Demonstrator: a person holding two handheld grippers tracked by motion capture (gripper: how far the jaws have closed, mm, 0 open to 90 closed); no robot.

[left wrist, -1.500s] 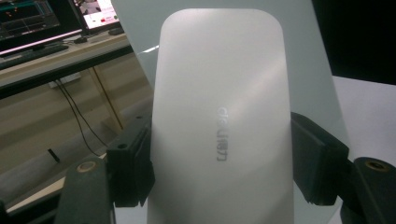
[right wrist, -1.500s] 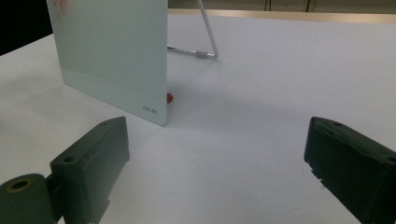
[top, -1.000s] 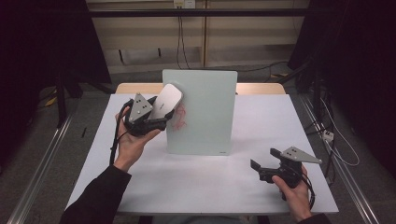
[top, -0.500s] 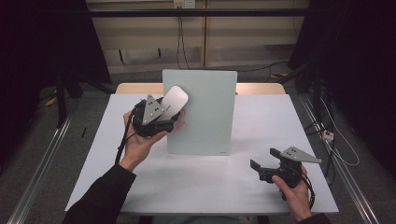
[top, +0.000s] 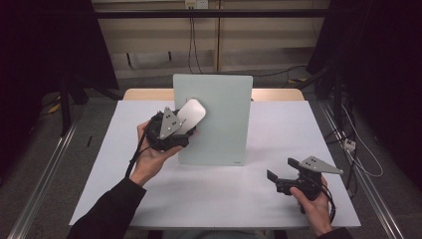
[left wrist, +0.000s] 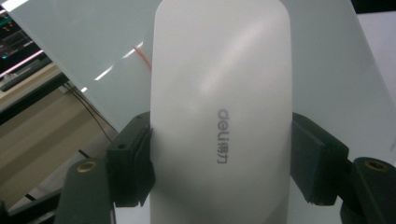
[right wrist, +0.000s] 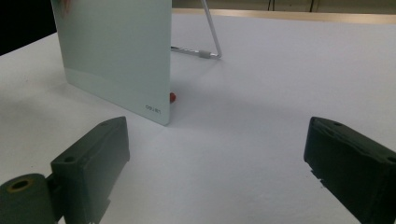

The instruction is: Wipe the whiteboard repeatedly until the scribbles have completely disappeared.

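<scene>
A pale green glass board [top: 219,134] stands upright at the middle of the white table [top: 209,199]. My left gripper [top: 185,125] is shut on a white oblong eraser [top: 191,114] and holds it against the board's left half. In the left gripper view the eraser [left wrist: 224,116] bears grey lettering, both black pads [left wrist: 135,163] press its sides, and a thin red mark [left wrist: 142,53] shows on the board behind it. My right gripper [top: 279,178] rests low at the table's front right, open, with nothing between its fingers [right wrist: 93,158]. The board [right wrist: 116,56] stands ahead of it to the left.
A thin metal stand leg [right wrist: 211,35] props the board from behind, and a small red foot [right wrist: 172,97] sits at its lower corner. A wooden strip [top: 149,94] runs along the table's far edge. Metal rails [top: 45,169] flank the table.
My left hand has slid the eraser slightly right and down across the board, wrist turning a little. The right gripper has stayed where it was.
</scene>
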